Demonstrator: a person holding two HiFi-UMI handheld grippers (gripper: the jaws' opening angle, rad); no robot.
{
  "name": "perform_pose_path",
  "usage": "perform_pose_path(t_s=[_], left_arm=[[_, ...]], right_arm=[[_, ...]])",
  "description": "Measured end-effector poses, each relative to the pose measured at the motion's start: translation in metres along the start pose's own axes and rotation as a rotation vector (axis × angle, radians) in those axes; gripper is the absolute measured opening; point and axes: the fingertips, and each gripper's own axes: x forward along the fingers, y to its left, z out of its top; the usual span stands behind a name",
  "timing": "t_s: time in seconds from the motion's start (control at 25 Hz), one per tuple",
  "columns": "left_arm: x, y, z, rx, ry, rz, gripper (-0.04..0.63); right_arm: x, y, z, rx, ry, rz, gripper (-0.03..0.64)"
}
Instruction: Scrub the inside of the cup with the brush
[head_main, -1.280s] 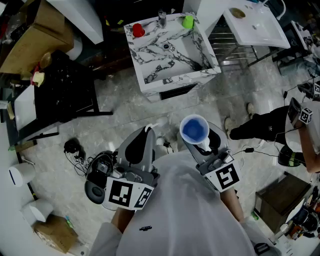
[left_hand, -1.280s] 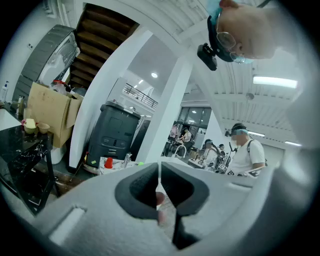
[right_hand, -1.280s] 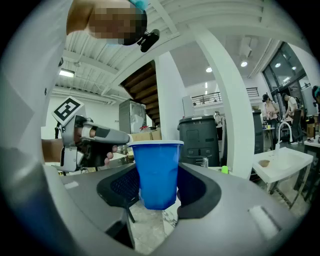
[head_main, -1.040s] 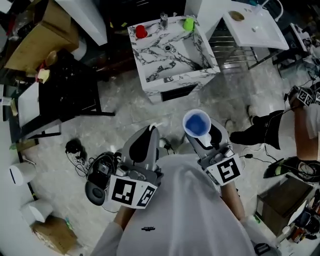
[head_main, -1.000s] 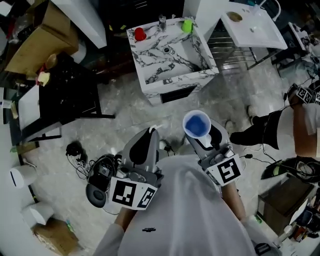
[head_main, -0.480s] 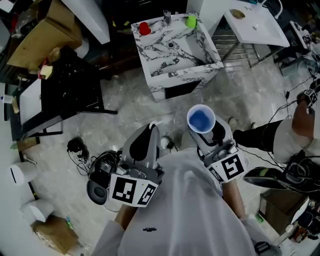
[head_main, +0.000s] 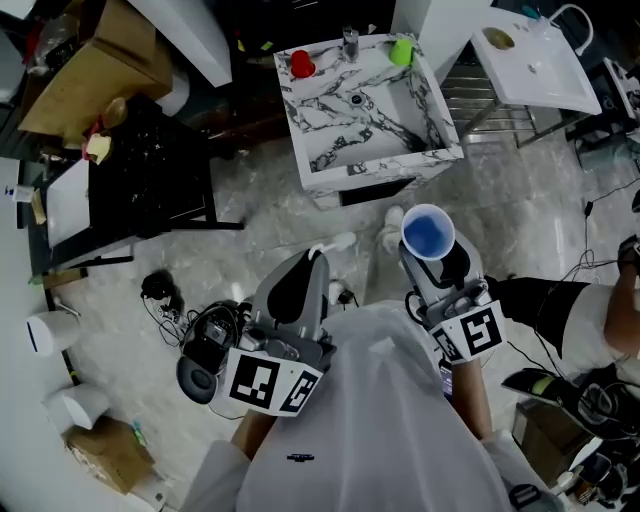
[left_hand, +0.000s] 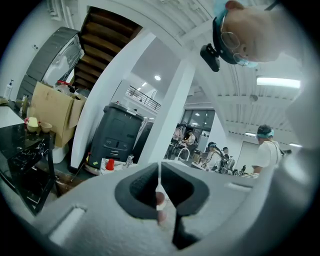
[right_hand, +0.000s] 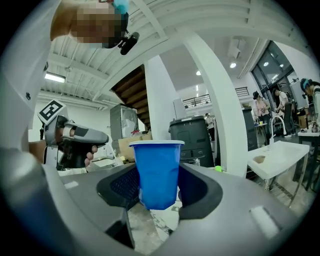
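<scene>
**Cup and Brush Held Short of the Marble Sink**

Head view: a marble sink (head_main: 385, 165) was seen ahead across a bare stretch of pale stone floor (head_main: 270, 215). It was flanked by a black table (head_main: 150, 170) on the left and a white basin top (head_main: 535, 65) on the right. A red cup (head_main: 301, 64) and a green cup (head_main: 402, 50) stood on its far rim. The left gripper (head_main: 318, 256) and the right gripper (head_main: 437, 262) were held over the floor, well apart from the sink. Another person's leg (head_main: 555, 305) lay near the right one.

Left gripper view: the jaws were pressed almost together on the thin white stem of the brush (left_hand: 159, 179).

Right gripper view: the blue cup (right_hand: 157, 172) was clamped upright, mouth up, with the jaws spread to its width.

Against half a second before, the cup was found slightly further right in the head view, and the leg lower.
</scene>
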Motion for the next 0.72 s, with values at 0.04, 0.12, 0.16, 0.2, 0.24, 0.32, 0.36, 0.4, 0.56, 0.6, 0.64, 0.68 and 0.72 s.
perform_pose_path(t_s=[0.04, 0.12, 0.16, 0.2, 0.24, 0.32, 0.36, 0.4, 0.56, 0.6, 0.64, 0.68, 0.72], left_arm=[[0.014, 0.001, 0.003, 0.005, 0.000, 0.006, 0.018], [0.044, 0.005, 0.011, 0.013, 0.001, 0.025, 0.018], [0.060, 0.005, 0.015, 0.013, 0.004, 0.035, 0.018], [0.077, 0.005, 0.019, 0.010, 0.008, 0.045, 0.018], [0.094, 0.004, 0.025, 0.009, 0.013, 0.055, 0.018], [0.128, 0.000, 0.038, 0.015, 0.014, 0.073, 0.018], [0.145, -0.002, 0.044, 0.020, 0.011, 0.081, 0.018], [0.161, -0.004, 0.049, 0.025, 0.007, 0.091, 0.018], [0.213, -0.008, 0.061, 0.032, -0.005, 0.140, 0.018], [0.223, -0.009, 0.064, 0.034, -0.008, 0.150, 0.018], [0.233, -0.010, 0.067, 0.035, -0.011, 0.157, 0.018], [0.241, -0.010, 0.070, 0.035, -0.015, 0.163, 0.018], [0.248, -0.011, 0.073, 0.033, -0.017, 0.165, 0.018]], right_arm=[[0.008, -0.012, 0.001, 0.002, 0.000, 0.007, 0.239], [0.028, -0.035, 0.004, -0.001, 0.001, 0.033, 0.239], [0.038, -0.047, 0.008, -0.008, 0.004, 0.049, 0.239], [0.047, -0.060, 0.012, -0.019, 0.008, 0.066, 0.239], [0.055, -0.073, 0.017, -0.028, 0.012, 0.083, 0.239], [0.072, -0.101, 0.027, -0.036, 0.018, 0.118, 0.239], [0.080, -0.116, 0.031, -0.038, 0.021, 0.136, 0.239], [0.087, -0.129, 0.035, -0.045, 0.024, 0.153, 0.239], [0.109, -0.167, 0.046, -0.072, 0.025, 0.228, 0.239], [0.114, -0.174, 0.047, -0.070, 0.024, 0.246, 0.239], [0.118, -0.180, 0.048, -0.068, 0.026, 0.262, 0.239], [0.124, -0.186, 0.048, -0.067, 0.030, 0.275, 0.239], [0.129, -0.191, 0.049, -0.065, 0.033, 0.285, 0.239]])
